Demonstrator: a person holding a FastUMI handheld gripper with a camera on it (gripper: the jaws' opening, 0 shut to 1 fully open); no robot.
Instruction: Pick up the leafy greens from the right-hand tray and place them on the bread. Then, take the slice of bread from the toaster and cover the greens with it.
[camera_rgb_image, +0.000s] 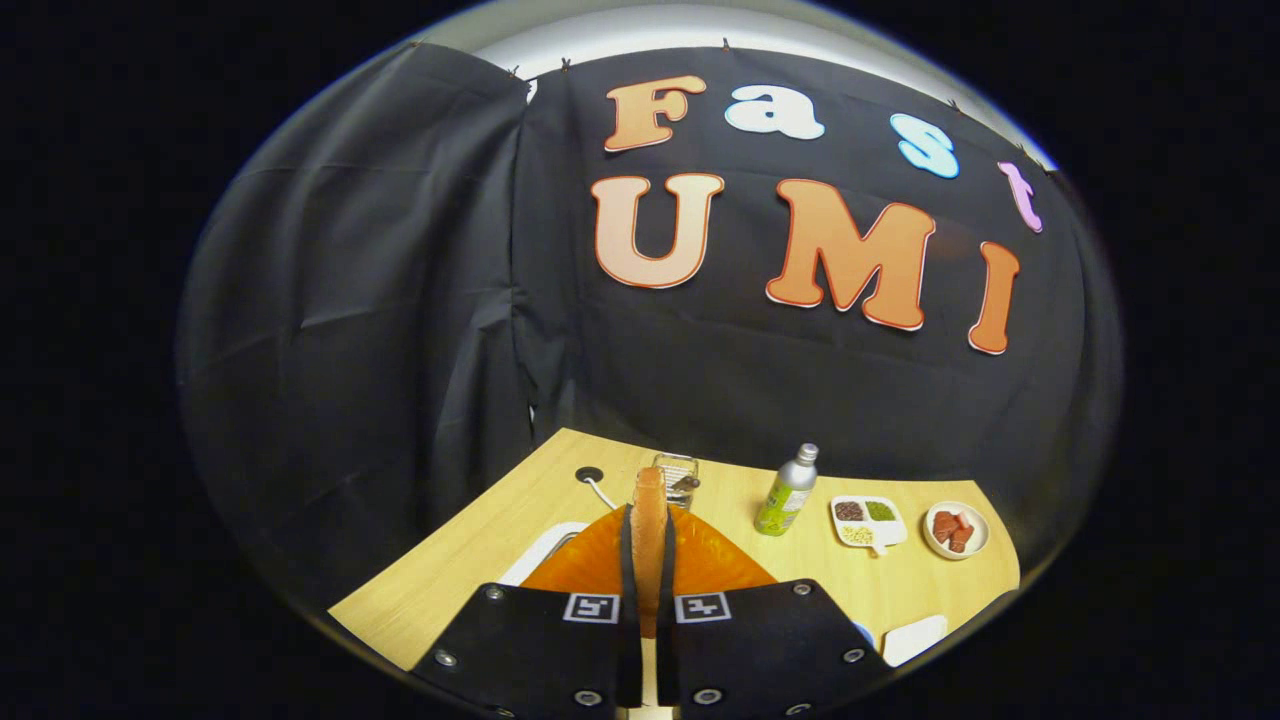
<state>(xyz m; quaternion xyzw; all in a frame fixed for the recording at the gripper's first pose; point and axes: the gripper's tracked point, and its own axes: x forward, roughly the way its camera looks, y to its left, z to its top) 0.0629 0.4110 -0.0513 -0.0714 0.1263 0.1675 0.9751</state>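
In the gripper view, the gripper (648, 590) is clenched on a slice of bread (649, 525), which stands on edge between the two fingers (626, 560), both pressing its flat sides, and its rounded crust end pokes out beyond the fingertips. Taking that slice as the landmark: directly beneath and behind it spreads an orange plate-like surface (715, 565), fanning out to either side of the fingers; whether the slice touches it cannot be told. Just left of the slice, beside the orange surface, a white tray rim (545, 555) peeks out, mostly covered by the gripper body. Beyond the slice, just past its top end, stands a small wire-sided toaster rack (677, 472), partly blocked by the bread itself. Beyond and left of the slice a round dark cable hole (589, 474) sits in the wooden table (470, 560), with a white cord (603, 492) trailing from it toward the tray. To the right of the slice stands a silver bottle with a green label (788, 492), upright and well apart. Farther right lies a white divided dish (868, 522) holding dark, green and pale portions in separate compartments, and beyond that a round bowl (956, 530) with reddish-brown chunks. Near right of the slice, beside the gripper body, a white corner of another tray (915, 640) shows. The leafy greens cannot be made out; the gripper and bread cover the area ahead.
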